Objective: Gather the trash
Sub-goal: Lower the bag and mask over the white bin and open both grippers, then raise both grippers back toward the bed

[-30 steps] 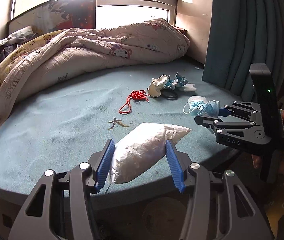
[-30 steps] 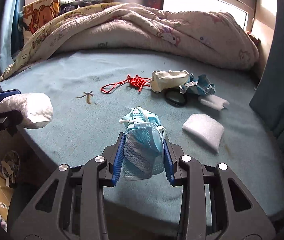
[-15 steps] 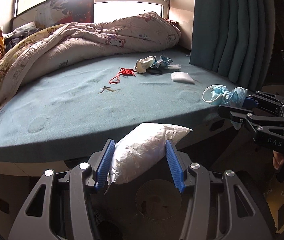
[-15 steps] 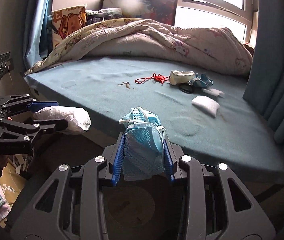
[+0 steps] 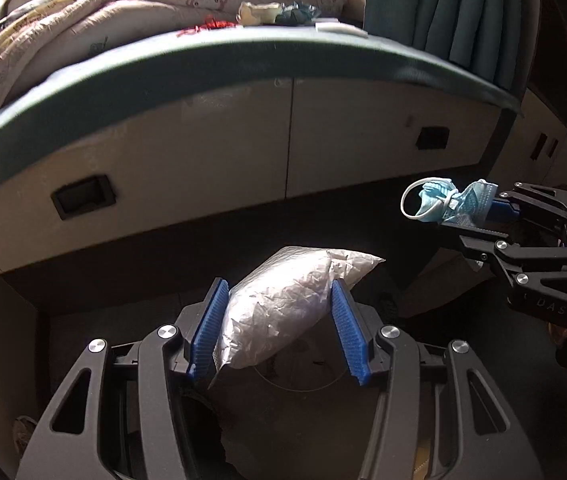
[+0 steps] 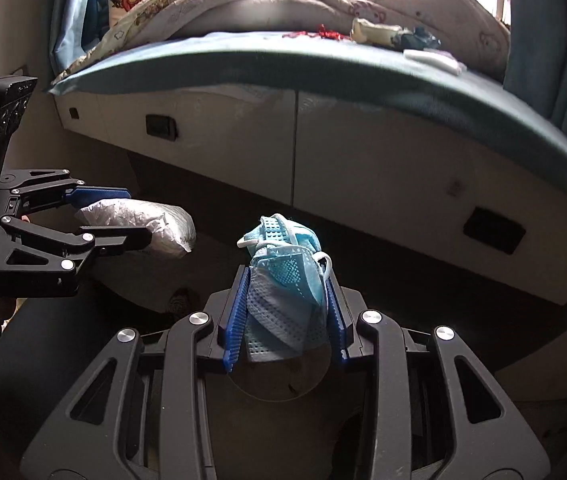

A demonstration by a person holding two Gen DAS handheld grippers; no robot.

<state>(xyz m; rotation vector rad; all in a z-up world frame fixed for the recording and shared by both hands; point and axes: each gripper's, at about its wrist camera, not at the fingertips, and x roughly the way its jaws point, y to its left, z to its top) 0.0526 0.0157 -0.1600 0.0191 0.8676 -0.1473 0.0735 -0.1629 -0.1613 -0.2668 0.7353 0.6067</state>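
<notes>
2 pieces are in transit. Left view: left gripper [image 5: 279,320] clamps a white bag [image 5: 283,304] below the bed edge [image 5: 243,52]. Right view: right gripper [image 6: 285,316] pinches a mask [image 6: 283,280]. Next, probably release both over a bin, unseen here.

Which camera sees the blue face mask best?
The right wrist view: the blue face mask sits big and centred, pinched in the right tongs. The left wrist view shows it only small, side-on, at the right edge.
</notes>
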